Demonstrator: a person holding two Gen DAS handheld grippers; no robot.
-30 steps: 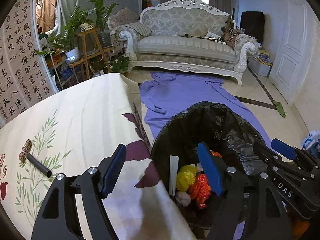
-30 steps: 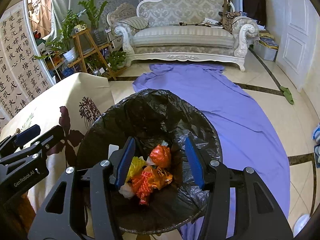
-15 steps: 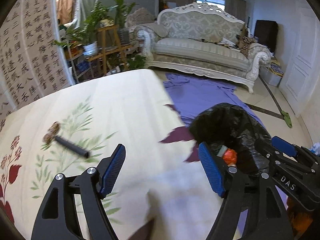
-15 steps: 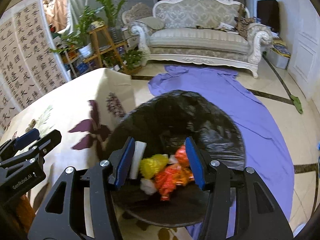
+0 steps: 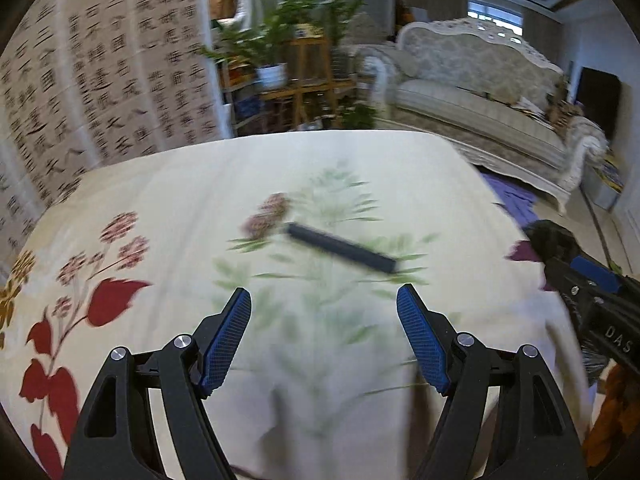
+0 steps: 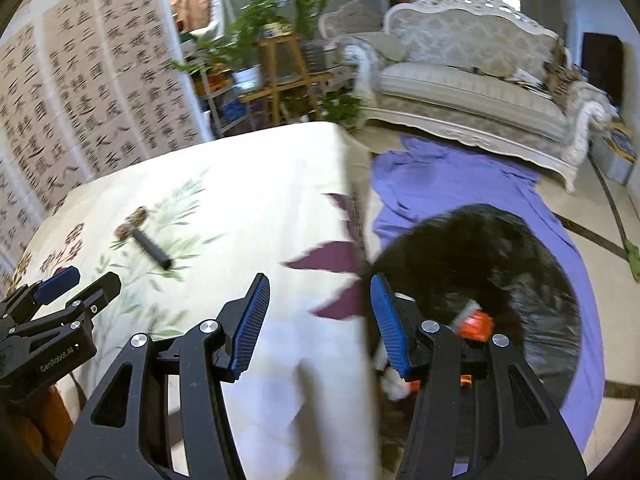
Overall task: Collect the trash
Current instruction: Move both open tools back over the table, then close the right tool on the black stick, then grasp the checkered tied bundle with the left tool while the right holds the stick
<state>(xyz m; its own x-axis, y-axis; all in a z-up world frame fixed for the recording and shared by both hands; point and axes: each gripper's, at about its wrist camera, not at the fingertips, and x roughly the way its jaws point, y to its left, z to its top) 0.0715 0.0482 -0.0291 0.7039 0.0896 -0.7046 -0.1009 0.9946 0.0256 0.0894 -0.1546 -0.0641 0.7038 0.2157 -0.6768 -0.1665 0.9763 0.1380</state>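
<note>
Flowered cloth (image 5: 168, 184) covers the table where a dark stick (image 5: 341, 247) lies flat, ahead of my left gripper (image 5: 324, 340), both grippers gaping, holding nothing. Its long axis runs from upper left to lower right, crosswise to my fingers, so I might nudge it rolling or snag cloth; bin (image 6: 532, 280) waits beside the table, under my right gripper (image 6: 316, 324)

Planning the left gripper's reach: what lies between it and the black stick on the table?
Only bare floral tablecloth, as the left wrist view shows. The left gripper is open, and the black stick lies just ahead of it.
</note>
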